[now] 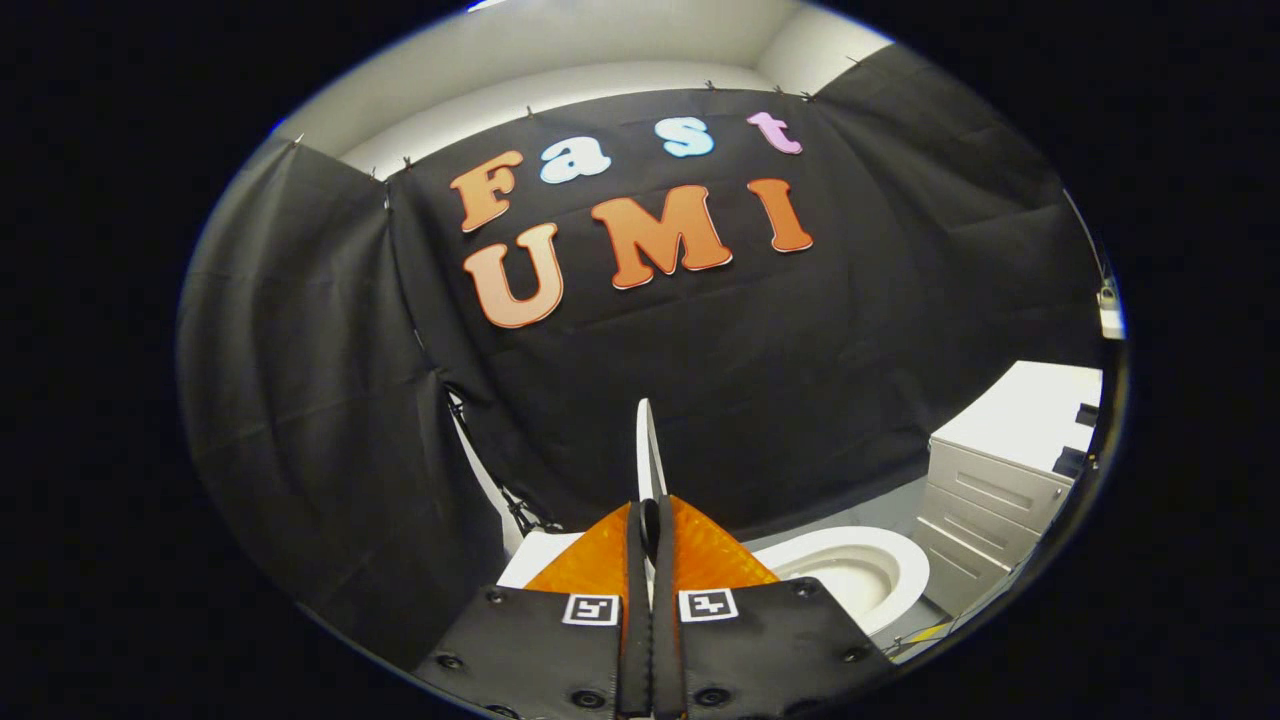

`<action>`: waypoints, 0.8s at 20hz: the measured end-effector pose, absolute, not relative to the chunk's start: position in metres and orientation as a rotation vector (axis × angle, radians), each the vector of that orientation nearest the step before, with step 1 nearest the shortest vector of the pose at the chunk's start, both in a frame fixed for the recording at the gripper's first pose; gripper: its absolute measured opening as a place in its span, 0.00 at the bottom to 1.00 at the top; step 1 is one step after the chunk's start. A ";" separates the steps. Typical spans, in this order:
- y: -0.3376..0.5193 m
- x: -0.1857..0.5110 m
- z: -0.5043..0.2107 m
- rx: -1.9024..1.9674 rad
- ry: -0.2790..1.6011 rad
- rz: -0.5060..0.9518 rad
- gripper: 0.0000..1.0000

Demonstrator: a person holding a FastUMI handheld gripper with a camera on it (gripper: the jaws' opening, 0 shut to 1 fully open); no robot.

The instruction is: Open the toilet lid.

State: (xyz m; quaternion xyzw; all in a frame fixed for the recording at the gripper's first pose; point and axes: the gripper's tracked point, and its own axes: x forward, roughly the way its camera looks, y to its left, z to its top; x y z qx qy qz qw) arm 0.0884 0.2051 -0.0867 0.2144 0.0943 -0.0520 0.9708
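My gripper (649,515) is shut on the white toilet lid (646,450), whose thin edge rises upright from between the fingertips (664,520) and stands out above them. The lid is raised, seen edge-on. To the right and below lies the white toilet bowl (855,570) with its seat rim uncovered and the inside of the bowl showing. A white part of the toilet's rear (530,560) sits just left of the fingers.
A white drawer cabinet (1000,490) stands to the right of the toilet. The black cloth wall closes off the back and the left side. A strip of grey floor (880,505) shows between the bowl and the cabinet.
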 end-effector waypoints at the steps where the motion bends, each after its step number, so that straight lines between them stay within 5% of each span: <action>1: 0.212 0.089 -0.085 0.437 0.193 -0.098 0.09; 16: 0.286 0.094 -0.072 0.402 0.206 -0.022 0.09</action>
